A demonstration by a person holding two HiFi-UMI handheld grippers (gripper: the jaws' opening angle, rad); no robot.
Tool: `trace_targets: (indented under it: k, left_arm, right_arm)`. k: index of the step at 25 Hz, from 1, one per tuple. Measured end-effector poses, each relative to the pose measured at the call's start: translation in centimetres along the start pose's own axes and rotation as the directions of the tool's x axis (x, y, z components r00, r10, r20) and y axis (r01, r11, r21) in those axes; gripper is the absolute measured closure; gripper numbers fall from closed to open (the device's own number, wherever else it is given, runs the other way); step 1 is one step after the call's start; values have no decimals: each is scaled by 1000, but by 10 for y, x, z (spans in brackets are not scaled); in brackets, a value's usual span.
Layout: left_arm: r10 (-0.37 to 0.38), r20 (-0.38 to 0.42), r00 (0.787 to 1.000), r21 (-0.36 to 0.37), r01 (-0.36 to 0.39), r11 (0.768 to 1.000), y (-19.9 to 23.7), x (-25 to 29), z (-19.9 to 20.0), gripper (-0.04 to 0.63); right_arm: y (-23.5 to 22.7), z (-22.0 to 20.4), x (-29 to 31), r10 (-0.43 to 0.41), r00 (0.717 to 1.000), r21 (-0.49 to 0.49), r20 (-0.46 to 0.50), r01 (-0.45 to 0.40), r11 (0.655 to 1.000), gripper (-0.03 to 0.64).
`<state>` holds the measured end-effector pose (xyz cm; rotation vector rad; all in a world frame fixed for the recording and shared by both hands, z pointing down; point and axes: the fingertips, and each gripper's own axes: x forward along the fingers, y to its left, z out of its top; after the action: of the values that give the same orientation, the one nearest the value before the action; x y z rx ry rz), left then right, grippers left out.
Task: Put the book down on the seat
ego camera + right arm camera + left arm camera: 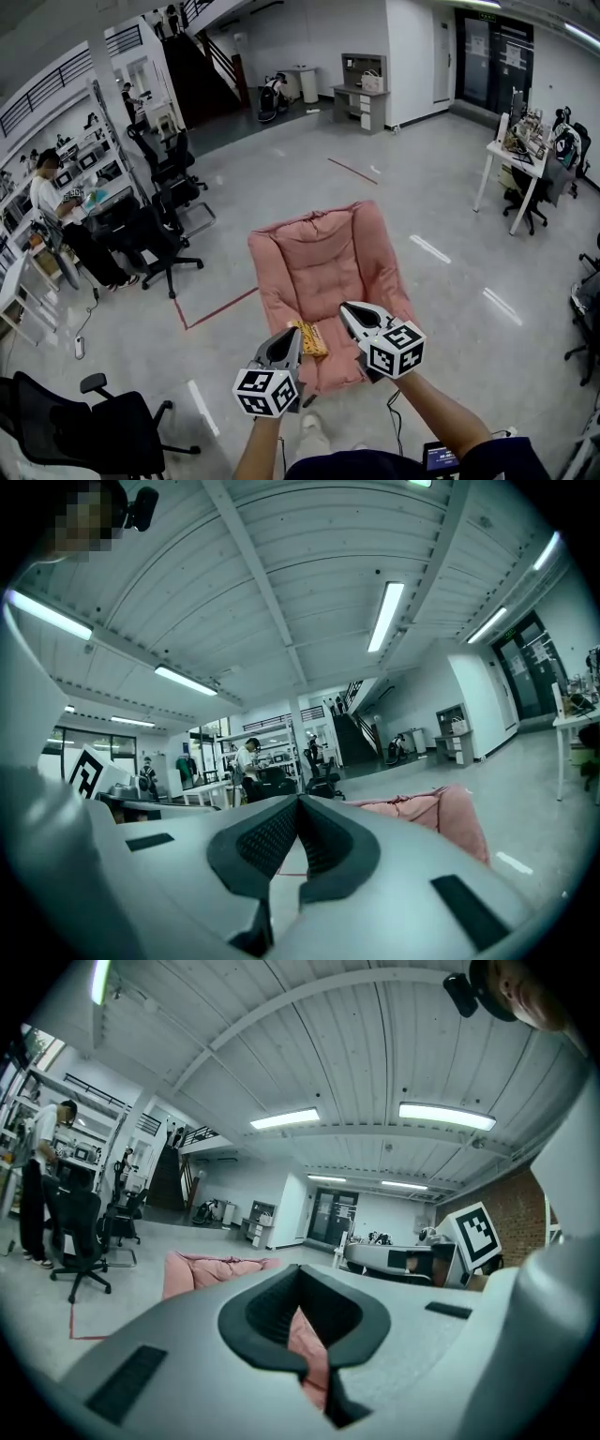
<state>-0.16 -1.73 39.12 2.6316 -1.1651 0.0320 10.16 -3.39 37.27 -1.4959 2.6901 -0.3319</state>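
So nearest to the camera you've got both forearms reaching out. The left gripper (289, 345) has its jaws pressed together with nothing in them; in the left gripper view (300, 1274) only pink cushion shows through the slot behind the tips. Same deal with the right gripper (349, 314): jaws closed and empty, and its own view (298, 803) just shows floor past the pads.

The book (310, 338), a yellow-orange one, is lying flat on the front part of the seat (319, 253), right between the two grippers. The left one's tip is just beside it, and I can't tell if they actually touch. The seat is a pink padded floor chair with its backrest leaning away from the camera.

Off to the left there's a red tape line (220, 309) on the floor, then black office chairs (155, 239) and a person at a desk (47, 202). A white table (511, 164) is out right, and there's a staircase (202, 80) at the far end.
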Motion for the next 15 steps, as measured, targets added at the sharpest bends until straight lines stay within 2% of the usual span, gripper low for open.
trace_targets:
  k: [15]
  left_arm:
    - [35, 4, 999, 20, -35, 999, -39, -28, -16, 591]
  right_arm:
    - [12, -11, -47, 29, 999, -1, 15, -29, 1000, 597]
